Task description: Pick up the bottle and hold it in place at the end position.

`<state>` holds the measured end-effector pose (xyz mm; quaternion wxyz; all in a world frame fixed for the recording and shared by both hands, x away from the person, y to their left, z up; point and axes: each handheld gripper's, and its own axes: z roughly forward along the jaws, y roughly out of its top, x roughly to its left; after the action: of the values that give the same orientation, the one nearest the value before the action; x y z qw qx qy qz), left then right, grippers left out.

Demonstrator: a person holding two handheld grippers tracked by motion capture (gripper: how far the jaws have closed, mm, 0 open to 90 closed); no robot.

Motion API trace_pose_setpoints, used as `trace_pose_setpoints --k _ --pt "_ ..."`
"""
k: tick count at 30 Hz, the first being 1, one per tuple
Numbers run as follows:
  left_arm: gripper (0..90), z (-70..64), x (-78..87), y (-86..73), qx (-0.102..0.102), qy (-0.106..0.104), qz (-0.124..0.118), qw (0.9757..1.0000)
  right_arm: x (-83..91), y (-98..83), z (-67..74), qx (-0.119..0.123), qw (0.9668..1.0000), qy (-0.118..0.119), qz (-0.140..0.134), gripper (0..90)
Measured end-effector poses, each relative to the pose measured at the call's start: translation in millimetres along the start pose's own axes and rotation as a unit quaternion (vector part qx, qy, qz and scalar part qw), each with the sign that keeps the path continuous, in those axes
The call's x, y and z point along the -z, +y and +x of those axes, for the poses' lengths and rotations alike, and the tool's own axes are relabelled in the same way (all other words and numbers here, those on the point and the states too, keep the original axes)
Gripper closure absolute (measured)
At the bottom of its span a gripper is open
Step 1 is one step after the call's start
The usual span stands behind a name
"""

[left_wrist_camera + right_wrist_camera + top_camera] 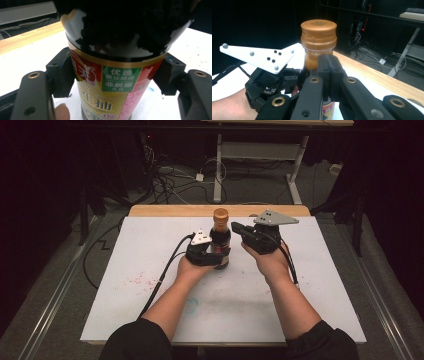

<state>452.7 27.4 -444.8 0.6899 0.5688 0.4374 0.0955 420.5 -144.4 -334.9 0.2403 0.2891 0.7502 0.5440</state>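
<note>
A dark soy sauce bottle [220, 237] with a brown cap [220, 213] stands upright at the middle of the white tabletop [150, 310]. My left gripper [220, 256] is shut on its lower body; in the left gripper view both pads [60, 75] press the red and gold label [112, 85] from either side. My right gripper [239, 228] hovers just right of the bottle's neck, raised off the table, jaws shut with nothing between them. In the right gripper view the closed jaws [329, 67] sit in front of the neck, below the cap [319, 32].
A wooden strip [165, 210] runs along the table's far edge. Pink specks [137, 281] and a faint blue mark [192, 304] stain the surface. Beyond the table lie floor cables [170, 185] and a desk frame [260, 155].
</note>
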Motion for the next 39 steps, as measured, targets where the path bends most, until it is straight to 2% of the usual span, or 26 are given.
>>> trace_pose_setpoints --k 2,11,22,39 --pt "28.0 -0.5 0.1 -0.5 -0.005 0.001 0.000 1.0000 -1.1 2.6 0.4 0.001 1.0000 0.001 0.000 90.0" --pt "28.7 -0.6 0.9 -0.6 -0.005 0.001 0.002 1.0000 -6.0 19.2 -0.2 0.017 0.9997 -0.002 0.020 90.0" --pt "28.7 -1.2 1.2 -1.6 -0.011 0.003 0.002 0.9999 -7.3 26.4 1.8 0.025 0.9986 0.004 0.046 90.0" --pt "29.1 -1.8 0.8 -2.8 -0.011 0.008 -0.005 0.9999 -7.8 31.6 3.9 0.027 0.9978 0.012 0.059 90.0"
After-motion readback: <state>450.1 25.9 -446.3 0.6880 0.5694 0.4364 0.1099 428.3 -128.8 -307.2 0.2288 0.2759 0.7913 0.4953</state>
